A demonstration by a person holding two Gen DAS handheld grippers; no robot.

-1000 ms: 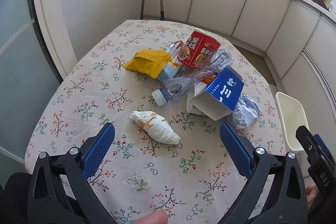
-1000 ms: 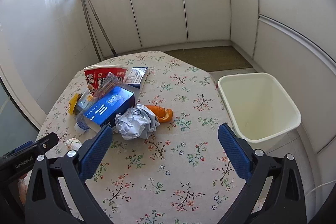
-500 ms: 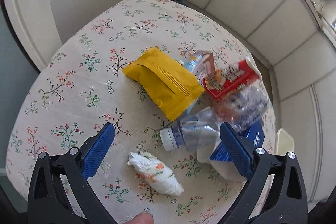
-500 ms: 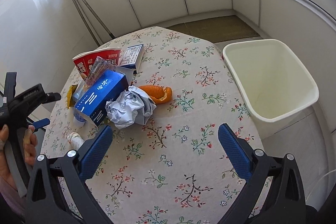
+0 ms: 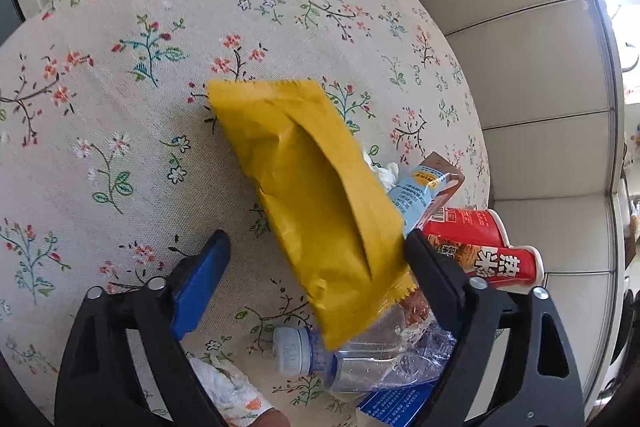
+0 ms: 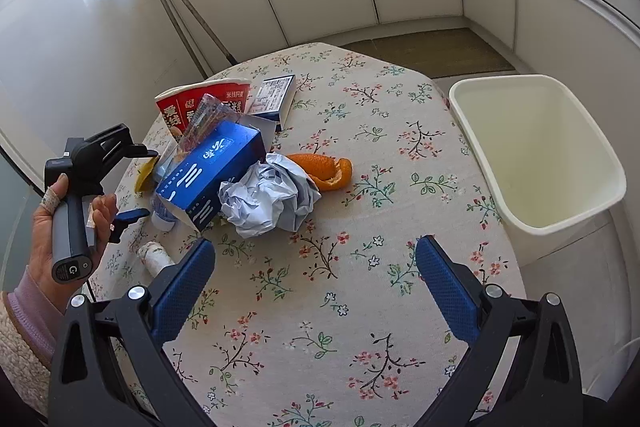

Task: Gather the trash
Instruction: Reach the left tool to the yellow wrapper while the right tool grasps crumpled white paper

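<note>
Over the table's left side, my left gripper (image 5: 316,255) hangs wide apart around the yellow bag (image 5: 316,203), not clamped. Next I'd squeeze its lower end, then carry it to the bin (image 6: 536,147). Right gripper (image 6: 316,279) idles, jaws apart.

Table (image 6: 400,307) with floral cloth, rounded corners. Trash sits in one cluster on its far-left part: yellow wrapper (image 5: 316,203) lying flat, one end over a clear bottle (image 5: 360,351); red cup (image 5: 480,247) on its side; small carton (image 5: 424,187) partly under the wrapper; blue box (image 6: 212,171) open, leaning on the bottle; crumpled paper (image 6: 268,199) touching the box; orange peel (image 6: 324,167) just beside the paper; flat card box (image 6: 274,95) further back; wadded tissue (image 6: 154,255) near the left edge.
</note>
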